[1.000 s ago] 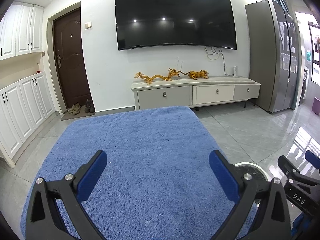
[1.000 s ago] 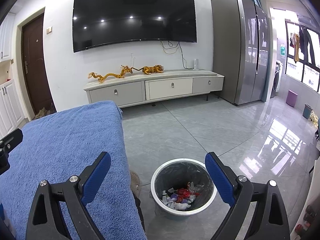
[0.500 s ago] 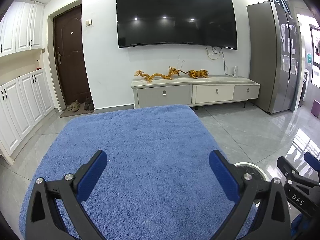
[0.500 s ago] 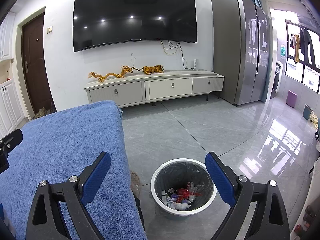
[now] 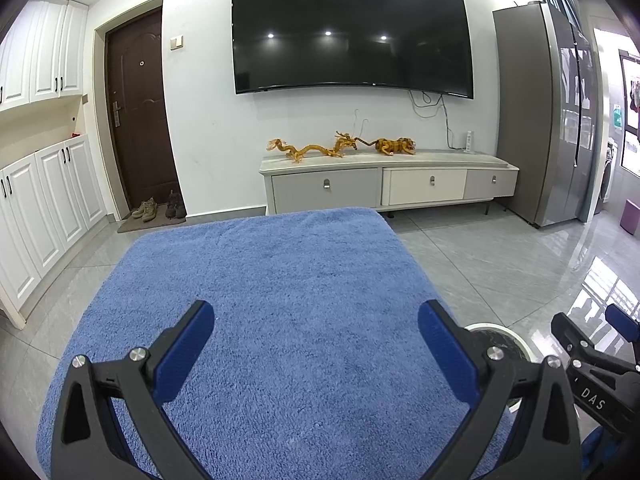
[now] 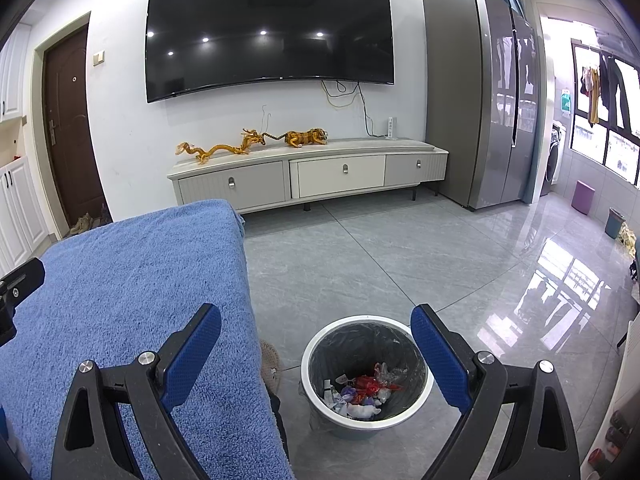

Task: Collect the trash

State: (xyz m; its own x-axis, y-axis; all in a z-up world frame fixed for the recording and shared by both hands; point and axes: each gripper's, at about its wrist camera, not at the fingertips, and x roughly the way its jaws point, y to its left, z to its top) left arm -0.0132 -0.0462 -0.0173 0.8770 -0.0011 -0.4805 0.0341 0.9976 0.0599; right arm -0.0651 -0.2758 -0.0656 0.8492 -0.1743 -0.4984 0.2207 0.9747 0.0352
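A white-rimmed bin (image 6: 366,376) lined with a dark bag stands on the floor right of the table; crumpled red, white and purple trash (image 6: 362,390) lies in its bottom. My right gripper (image 6: 316,344) is open and empty, above the bin and the table's right edge. My left gripper (image 5: 316,344) is open and empty over the blue towel-covered table (image 5: 264,280). No trash shows on the towel. The bin rim (image 5: 500,330) peeks out behind the left gripper's right finger, and the right gripper (image 5: 588,344) shows at the right edge.
A low TV cabinet (image 6: 308,178) with golden figurines stands at the far wall under a large TV (image 6: 268,30). A grey fridge (image 6: 480,96) is at right, a brown door (image 5: 138,108) and white cabinets (image 5: 44,200) at left. Glossy grey tile floor (image 6: 400,248) lies between.
Both grippers stay open and nearly still. The left wrist view has lifted slightly, so the table looks a little lower in frame.
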